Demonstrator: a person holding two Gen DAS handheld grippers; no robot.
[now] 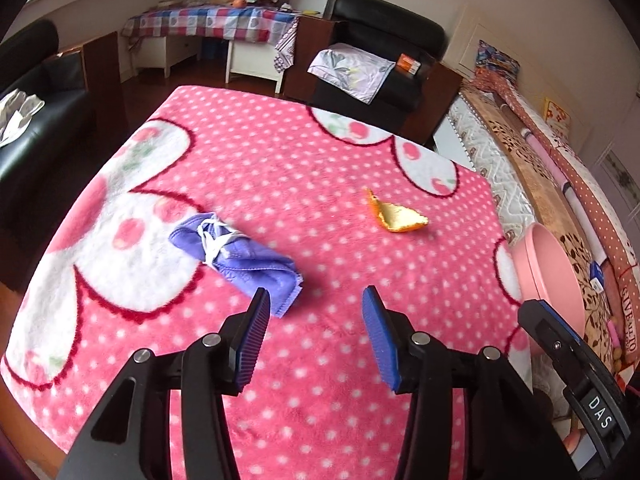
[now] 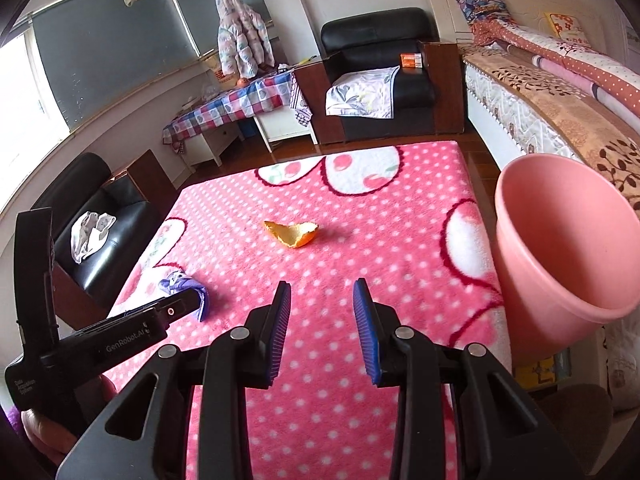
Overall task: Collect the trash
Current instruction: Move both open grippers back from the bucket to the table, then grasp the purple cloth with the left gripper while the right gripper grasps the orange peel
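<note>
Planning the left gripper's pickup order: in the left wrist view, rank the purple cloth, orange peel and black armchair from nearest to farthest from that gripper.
1. purple cloth: just ahead-left of the open left gripper.
2. orange peel: farther ahead, to the right, on the pink blanket.
3. black armchair: beyond the blanket's far edge.

Worktop: flat surface fully draped in a pink fleece blanket with white polka dots and large white, red-outlined flower shapes bearing cherry motifs.

Items lying directly on the blanket, placed relative to the orange peel:
- Orange peel: one curled piece, pale inner side showing, near the middle of the worktop, on the dotted pink ground.
- Purple cloth: crumpled bundle with a white string or strap knotted round it; well apart from the peel, to its left and nearer the cameras, partly over a white flower patch.

Both items lie apart, not touching.
</note>
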